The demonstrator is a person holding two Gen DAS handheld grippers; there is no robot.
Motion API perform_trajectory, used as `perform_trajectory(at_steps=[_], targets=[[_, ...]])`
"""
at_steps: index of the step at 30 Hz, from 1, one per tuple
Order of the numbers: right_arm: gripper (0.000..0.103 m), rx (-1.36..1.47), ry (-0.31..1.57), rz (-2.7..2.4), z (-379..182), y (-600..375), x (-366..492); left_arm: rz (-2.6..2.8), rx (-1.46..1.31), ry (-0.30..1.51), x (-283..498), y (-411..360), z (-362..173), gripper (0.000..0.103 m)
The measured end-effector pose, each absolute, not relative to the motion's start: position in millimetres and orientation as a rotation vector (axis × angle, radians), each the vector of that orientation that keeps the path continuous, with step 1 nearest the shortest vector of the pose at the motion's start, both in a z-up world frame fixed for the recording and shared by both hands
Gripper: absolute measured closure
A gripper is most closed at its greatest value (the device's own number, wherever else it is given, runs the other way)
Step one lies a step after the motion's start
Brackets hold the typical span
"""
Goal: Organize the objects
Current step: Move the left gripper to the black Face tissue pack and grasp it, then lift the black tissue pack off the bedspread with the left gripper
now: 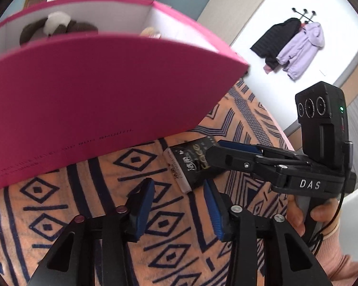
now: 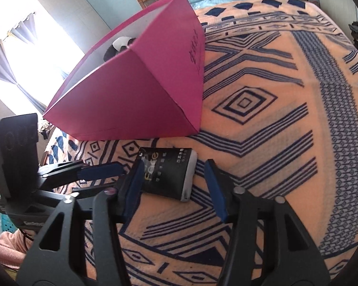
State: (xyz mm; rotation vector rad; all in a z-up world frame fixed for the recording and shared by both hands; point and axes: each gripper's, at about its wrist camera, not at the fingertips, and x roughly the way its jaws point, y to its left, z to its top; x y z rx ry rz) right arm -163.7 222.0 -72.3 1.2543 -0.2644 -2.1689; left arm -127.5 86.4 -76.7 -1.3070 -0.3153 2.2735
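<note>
Now reaching for the black packet beside the pink box.

On the bed (image 2: 262,90), the pink box (image 2: 136,90) sits far-left; the black packet (image 2: 165,174) lies just near it, between the open right hand-held gripper (image 2: 173,186); left hand-held gripper (image 1: 179,205) open, empty. Next: close, lift into box.

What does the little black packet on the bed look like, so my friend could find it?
Find the big pink box on the orange patterned blanket. Right in front of it lies a small black packet with pale edges and shiny lettering, the only loose thing there.

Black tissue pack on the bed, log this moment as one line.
black tissue pack: flat on blanket | pink box: behind | right gripper: open, straddling pack | left gripper: open, empty
</note>
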Motion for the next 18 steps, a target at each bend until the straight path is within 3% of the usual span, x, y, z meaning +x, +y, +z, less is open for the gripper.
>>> perform_trajectory(at_steps=[6,18], targets=[[0.070,1.259,-0.246,-2.140,-74,216,-161,2.242,-1.307,-0.337,-130,88,-81,0.076],[0.070,1.252,-0.206,-2.067,-76,203,-133,2.203,-1.332,-0.297,-102,81,-81,0.076]])
